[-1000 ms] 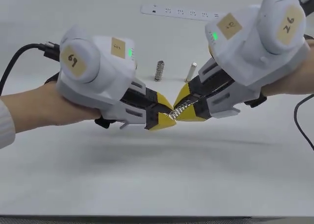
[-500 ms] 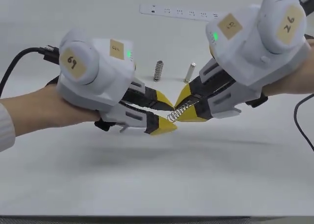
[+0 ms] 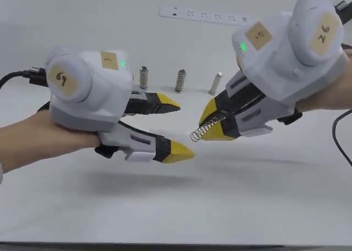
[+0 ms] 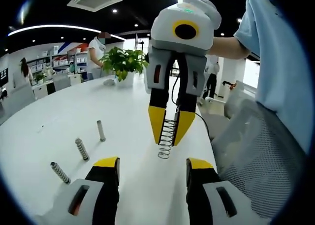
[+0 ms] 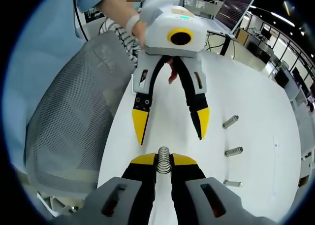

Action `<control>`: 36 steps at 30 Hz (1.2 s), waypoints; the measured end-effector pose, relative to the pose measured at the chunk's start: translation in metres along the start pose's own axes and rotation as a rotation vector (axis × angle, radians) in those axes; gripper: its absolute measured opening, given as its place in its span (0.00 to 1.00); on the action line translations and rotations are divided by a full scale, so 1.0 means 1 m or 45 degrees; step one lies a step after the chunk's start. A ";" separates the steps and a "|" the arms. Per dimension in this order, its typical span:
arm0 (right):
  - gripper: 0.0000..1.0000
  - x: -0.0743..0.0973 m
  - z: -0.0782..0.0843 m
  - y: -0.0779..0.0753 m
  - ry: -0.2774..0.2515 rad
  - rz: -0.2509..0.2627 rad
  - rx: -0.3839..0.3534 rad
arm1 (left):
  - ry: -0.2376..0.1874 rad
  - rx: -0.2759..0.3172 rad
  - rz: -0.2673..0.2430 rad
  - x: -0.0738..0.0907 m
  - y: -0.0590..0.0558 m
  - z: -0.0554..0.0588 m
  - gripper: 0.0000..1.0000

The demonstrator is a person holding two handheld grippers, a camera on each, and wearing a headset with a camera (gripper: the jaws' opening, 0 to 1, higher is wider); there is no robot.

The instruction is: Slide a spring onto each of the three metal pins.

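My right gripper [image 3: 208, 128] is shut on a small steel spring [image 3: 201, 131], whose free end sticks out towards the left. My left gripper [image 3: 182, 128] stands open a short way to the left of it, with nothing between its jaws. Behind them on the white table stand three upright pins: two wear springs [image 3: 143, 78] [image 3: 180, 81] and the right one is a bare pin [image 3: 215, 83]. In the right gripper view the spring [image 5: 163, 160] sits clamped between my own jaws, facing the open left gripper [image 5: 171, 134]. The left gripper view shows the spring [image 4: 166, 139] hanging from the right gripper's jaws.
A white power strip [image 3: 206, 14] lies at the far edge of the table. A black cable [image 3: 15, 76] trails from the left gripper and another cable [image 3: 336, 137] runs at the right. A mesh chair [image 5: 74, 116] stands beside the table.
The left gripper has opened, let go of the spring's end and drawn back to the left. The right gripper keeps the spring and has barely moved.
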State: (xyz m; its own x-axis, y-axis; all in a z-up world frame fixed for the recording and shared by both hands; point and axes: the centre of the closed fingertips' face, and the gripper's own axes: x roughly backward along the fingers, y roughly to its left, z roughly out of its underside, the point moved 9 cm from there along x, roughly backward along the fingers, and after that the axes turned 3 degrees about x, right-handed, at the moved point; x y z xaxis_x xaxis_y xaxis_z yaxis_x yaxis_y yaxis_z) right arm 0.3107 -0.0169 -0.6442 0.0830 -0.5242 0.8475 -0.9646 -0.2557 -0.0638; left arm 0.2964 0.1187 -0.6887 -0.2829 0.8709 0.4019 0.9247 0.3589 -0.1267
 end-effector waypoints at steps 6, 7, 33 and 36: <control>0.07 0.000 0.001 0.000 0.004 -0.005 0.000 | -0.008 0.030 -0.086 0.009 0.004 0.008 0.72; 0.07 0.000 0.001 -0.001 0.003 -0.005 -0.002 | -0.009 0.035 -0.099 0.010 0.005 0.009 0.75; 0.07 0.002 0.017 -0.012 0.058 -0.018 -0.016 | -0.080 0.220 -0.421 0.053 0.026 0.034 0.98; 0.07 0.003 0.019 -0.016 0.069 -0.017 -0.017 | -0.082 0.242 -0.444 0.056 0.026 0.038 0.98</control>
State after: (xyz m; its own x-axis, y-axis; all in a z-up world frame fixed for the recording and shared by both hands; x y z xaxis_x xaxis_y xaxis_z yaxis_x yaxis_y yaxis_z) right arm 0.3309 -0.0298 -0.6503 0.0827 -0.4760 0.8755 -0.9668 -0.2516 -0.0455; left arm 0.2950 0.1900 -0.7036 -0.5926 0.7027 0.3937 0.7083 0.6874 -0.1608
